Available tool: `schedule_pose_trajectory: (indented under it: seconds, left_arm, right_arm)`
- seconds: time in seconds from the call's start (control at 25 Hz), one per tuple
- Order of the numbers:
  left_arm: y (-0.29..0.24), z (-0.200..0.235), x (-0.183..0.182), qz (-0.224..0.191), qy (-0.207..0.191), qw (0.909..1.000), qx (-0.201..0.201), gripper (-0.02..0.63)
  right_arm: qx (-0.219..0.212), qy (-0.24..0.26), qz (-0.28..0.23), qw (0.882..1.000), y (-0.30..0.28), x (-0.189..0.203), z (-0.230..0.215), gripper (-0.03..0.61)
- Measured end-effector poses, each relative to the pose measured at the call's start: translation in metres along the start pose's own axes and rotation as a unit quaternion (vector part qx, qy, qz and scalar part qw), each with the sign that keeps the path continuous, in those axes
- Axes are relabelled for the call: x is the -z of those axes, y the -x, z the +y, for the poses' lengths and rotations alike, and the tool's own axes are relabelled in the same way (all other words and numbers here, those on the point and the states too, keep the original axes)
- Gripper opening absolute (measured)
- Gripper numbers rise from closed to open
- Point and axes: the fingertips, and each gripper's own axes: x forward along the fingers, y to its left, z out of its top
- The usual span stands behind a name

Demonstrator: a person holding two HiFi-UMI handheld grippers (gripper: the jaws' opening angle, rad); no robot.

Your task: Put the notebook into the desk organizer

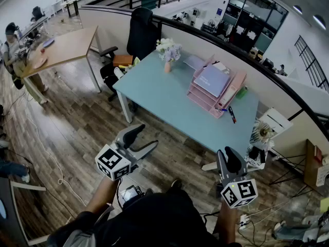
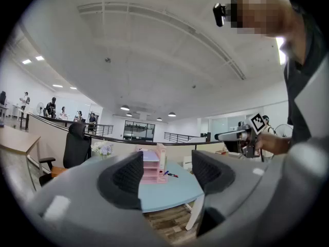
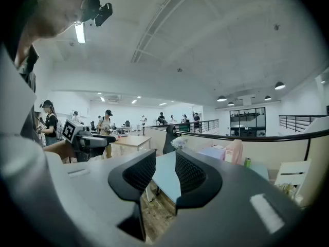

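Both grippers hang well short of the light-blue surface (image 1: 154, 94). I judge the task either unstarted or finished, since a lavender notebook (image 1: 211, 79) lies in the top tray of the pink desk organizer (image 1: 201, 100), centre right in the head view. The left gripper (image 1: 144, 138) has its jaws wide apart and the right gripper (image 1: 228, 157) has a narrow gap; both are empty. Any next move calls for stepping closer. Only the head view shows the tray's contents; the gripper views see the organizer side-on.

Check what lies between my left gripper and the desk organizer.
Head view: only wood floor, then bare teal tabletop, between the left gripper and the pink desk organizer.
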Motion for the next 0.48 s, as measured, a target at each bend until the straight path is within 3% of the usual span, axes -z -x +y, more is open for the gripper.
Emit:
schedule_pose_trajectory:
  seconds: [0.48]
  left_arm:
    - [0.008,0.012,0.008,0.008,0.005,1.0000,0.001,0.347]
  right_arm:
    - [0.000,0.001,0.003,1.000,-0.015,0.001,0.011,0.100]
